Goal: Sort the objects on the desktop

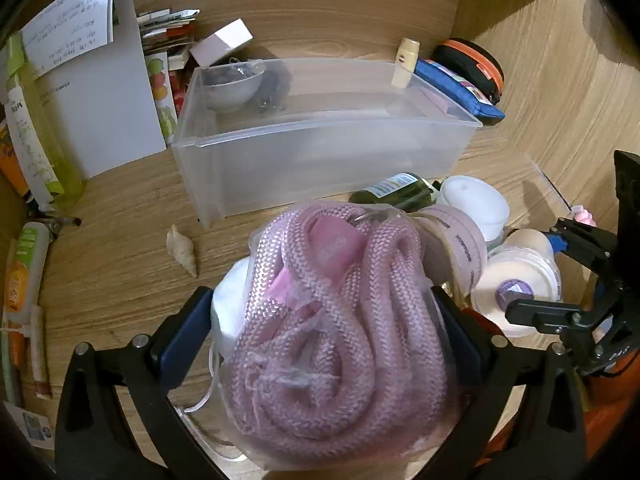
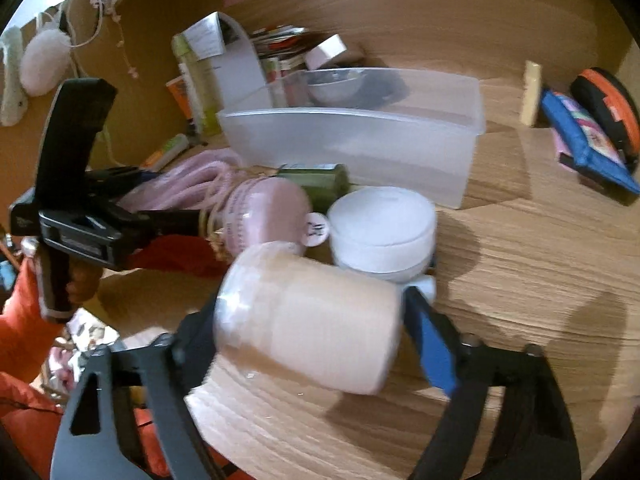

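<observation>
My left gripper [image 1: 320, 320] is shut on a clear bag of coiled pink rope [image 1: 332, 320], held above the wooden desk. The rope also shows in the right wrist view [image 2: 192, 184]. My right gripper [image 2: 308, 320] is shut on a cream spool wrapped in plastic [image 2: 312, 320], lifted just off the desk; the same spool shows in the left wrist view [image 1: 516, 284]. A clear plastic bin [image 1: 320, 140] stands behind, with a white bowl [image 1: 232, 88] in its far left corner. The bin also shows in the right wrist view [image 2: 360, 136].
A white jar [image 2: 384, 228], a pink tape roll [image 2: 260, 208] and a green bottle [image 2: 316, 184] lie in front of the bin. A shell [image 1: 182, 250] lies on the desk. Bottles [image 1: 32, 148] and papers stand left. A blue pouch [image 2: 584, 140] and orange-rimmed case [image 2: 604, 108] lie right.
</observation>
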The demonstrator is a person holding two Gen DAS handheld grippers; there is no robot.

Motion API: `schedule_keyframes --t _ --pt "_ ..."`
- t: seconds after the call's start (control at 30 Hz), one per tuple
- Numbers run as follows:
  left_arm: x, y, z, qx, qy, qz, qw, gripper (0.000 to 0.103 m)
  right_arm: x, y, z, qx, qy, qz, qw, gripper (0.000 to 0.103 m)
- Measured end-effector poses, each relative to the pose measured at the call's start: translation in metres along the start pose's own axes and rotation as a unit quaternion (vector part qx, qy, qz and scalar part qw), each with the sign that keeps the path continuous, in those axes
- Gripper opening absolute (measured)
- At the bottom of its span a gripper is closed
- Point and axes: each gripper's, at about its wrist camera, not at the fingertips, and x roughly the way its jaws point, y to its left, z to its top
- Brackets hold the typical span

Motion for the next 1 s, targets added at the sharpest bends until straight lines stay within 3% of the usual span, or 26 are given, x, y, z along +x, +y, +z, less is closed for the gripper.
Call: schedule_keyframes --t 0.17,0.27,0.43,0.73,1.0 --pt "-0.004 0.006 0.002 -0.02 -0.012 0.011 0.9997 0.076 -0.007 -0.002 -0.002 0.004 -0.007 0.0 1.0 0.069" --pt "-0.007 0.012 0.0 -0.049 -0.021 0.013 0.9985 0.073 -0.014 -0.002 -0.002 0.004 -0.016 -0.009 1.0 0.064" --pt "-0.015 0.005 -0.002 -0.05 -0.036 0.025 0.9977 0.068 -0.021 -0.004 -0.004 0.004 -0.018 -0.018 1.0 0.064" --pt "-0.044 0.006 0.001 -0.067 -0.09 0.044 0.9927 0.067 -0.046 -0.008 0.004 0.01 -0.051 -0.027 0.998 0.064" --pt "-0.047 0.004 0.004 -0.063 -0.106 0.05 0.9912 0.066 -0.06 -0.017 0.023 0.014 -0.082 -0.029 0.996 0.064"
